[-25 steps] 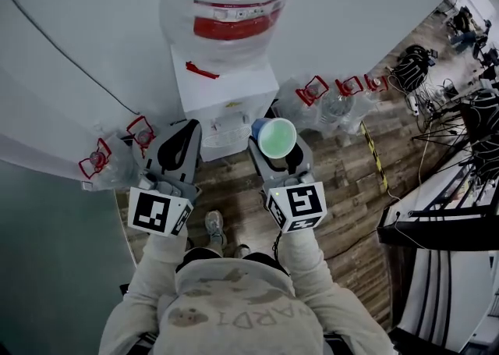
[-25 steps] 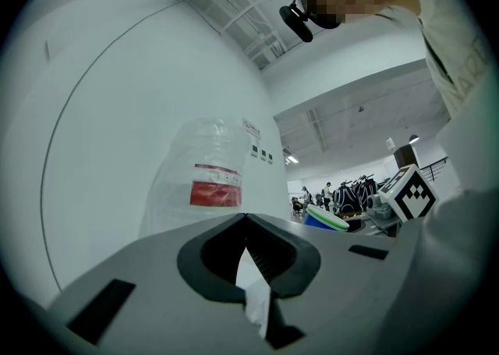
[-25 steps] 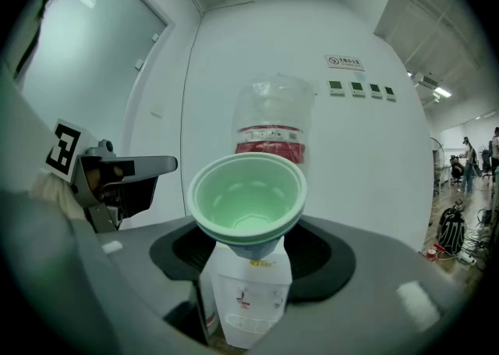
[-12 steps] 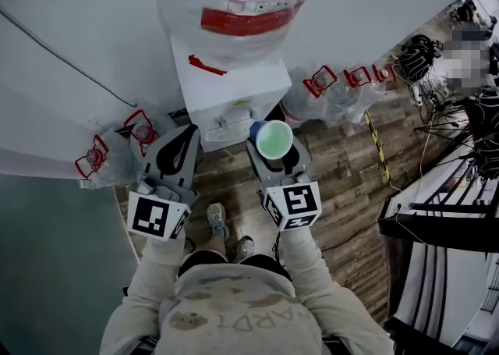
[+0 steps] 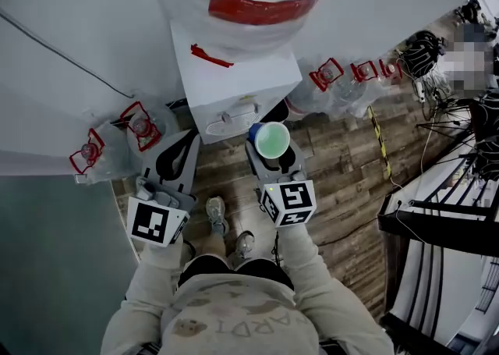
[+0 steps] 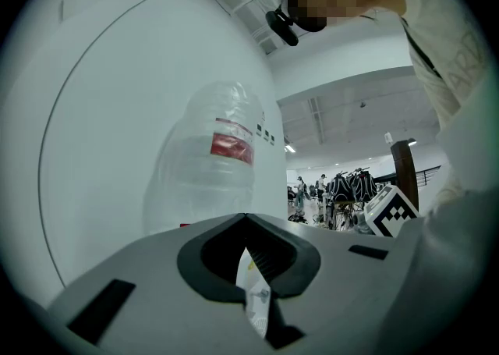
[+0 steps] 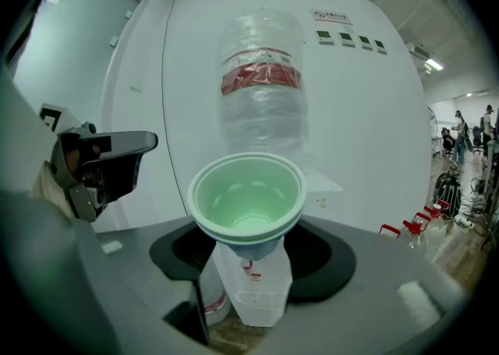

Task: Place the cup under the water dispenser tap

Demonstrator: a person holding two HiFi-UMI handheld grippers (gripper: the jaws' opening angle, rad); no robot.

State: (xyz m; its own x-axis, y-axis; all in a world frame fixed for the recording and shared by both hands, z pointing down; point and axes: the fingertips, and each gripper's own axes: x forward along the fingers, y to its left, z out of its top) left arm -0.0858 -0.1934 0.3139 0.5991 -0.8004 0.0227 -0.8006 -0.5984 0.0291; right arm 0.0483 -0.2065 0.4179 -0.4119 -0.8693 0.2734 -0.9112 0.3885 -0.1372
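Observation:
A green cup with a blue outside [image 5: 273, 140] stands upright in my right gripper [image 5: 274, 152], whose jaws are shut on its lower body. In the right gripper view the cup [image 7: 248, 197] hangs in front of the white water dispenser [image 7: 251, 287], below the big clear bottle [image 7: 262, 88]. From the head view the cup is just right of the dispenser's taps [image 5: 232, 118] and in front of the cabinet [image 5: 234, 80]. My left gripper [image 5: 173, 160] hangs left of the dispenser with its jaws together and nothing between them; through the slit in its own view shows the dispenser [image 6: 251, 283].
Empty water bottles with red handles stand on the wooden floor left [image 5: 117, 143] and right [image 5: 343, 84] of the dispenser. A white curved wall [image 5: 70, 26] is behind it. Cables and stands [image 5: 440, 65] crowd the far right. The person's shoes [image 5: 215, 215] are below the grippers.
Both grippers have sunk, the right one with the cup still in it. The cup now sits lower against the dispenser front, nearer the taps.

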